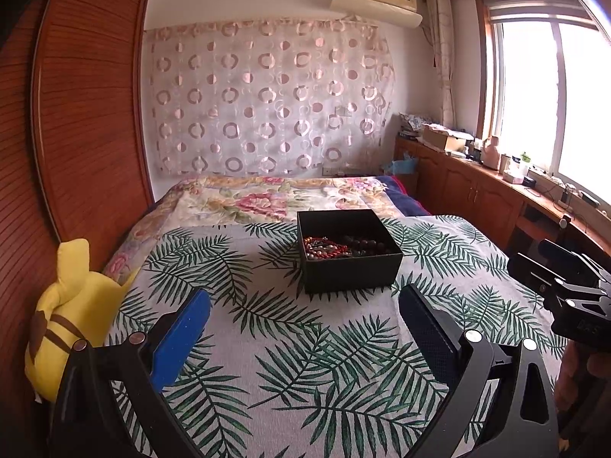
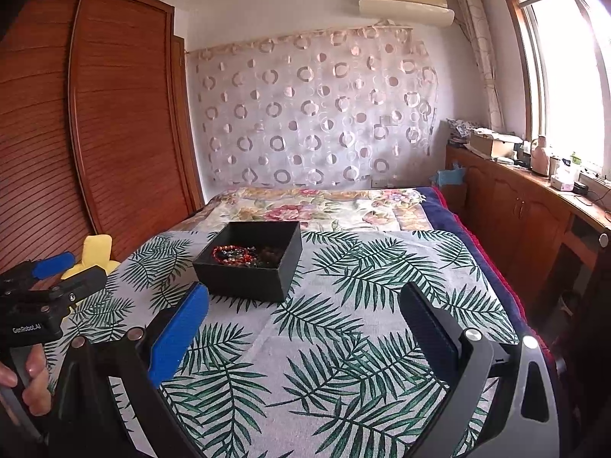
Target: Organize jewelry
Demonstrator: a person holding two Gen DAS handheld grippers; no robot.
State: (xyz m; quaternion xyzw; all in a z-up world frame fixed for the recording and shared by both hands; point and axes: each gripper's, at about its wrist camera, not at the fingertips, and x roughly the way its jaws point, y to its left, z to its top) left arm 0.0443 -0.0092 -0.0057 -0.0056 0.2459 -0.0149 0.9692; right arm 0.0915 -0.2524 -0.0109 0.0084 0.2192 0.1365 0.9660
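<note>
1. Red and dark bead strings (image 1: 336, 247) lie heaped in a black box (image 1: 353, 273) with no lid on it, on the leaf-print cloth (image 1: 290, 347) over the bed.
2. No loose jewelry shows on the cloth, which fits either a finished gathering or a sorting-out to come.
3. Both the left gripper (image 1: 303, 305) and the right gripper (image 2: 303, 301) hold nothing, jaws wide, short of the box.
4. Only the left view shows the yellow plush toy (image 1: 72, 320) whole; only the right view shows a hand (image 2: 32, 379).
</note>
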